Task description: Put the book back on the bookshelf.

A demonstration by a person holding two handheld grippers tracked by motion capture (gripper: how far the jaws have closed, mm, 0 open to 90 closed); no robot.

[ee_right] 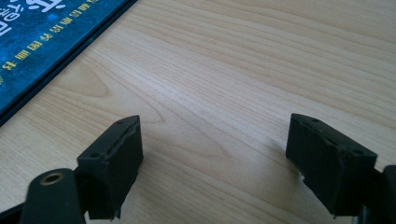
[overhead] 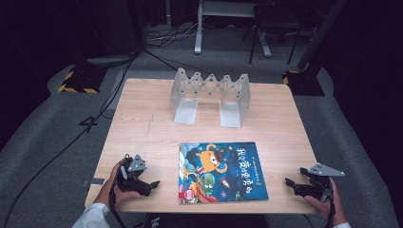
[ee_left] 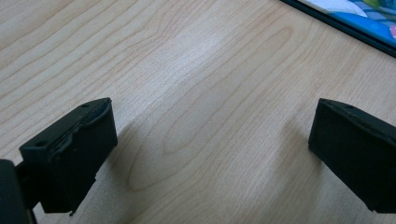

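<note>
A picture book [overhead: 221,172] lies flat and closed near the front edge of the wooden table [overhead: 142,128], at about six o'clock from the table's middle, with an extendable bookstand [overhead: 210,96] upright at twelve o'clock from it, well apart. The left gripper [overhead: 153,184] rests at nine o'clock of the book, just beside its left edge, jaws spread wide with bare wood between them; the right gripper [overhead: 288,181] sits at three o'clock, near but not touching, also released and empty.

The likely step is closing in on the book from both sides to lift it toward the stand. It would go best if one jaw slid low under an edge while the other gripper steadied the opposite side, since a thin flat book gives little to pinch.

The cover looks glossy, deep blue with bright cartoon figures, edged with a dark border in the left gripper view [ee_left: 345,23]. The stand seems to be pale translucent plastic or metal, hard to tell which, with a zigzag lattice between two L-shaped ends. The tabletop is pale, smooth, fine-grained wood
</note>
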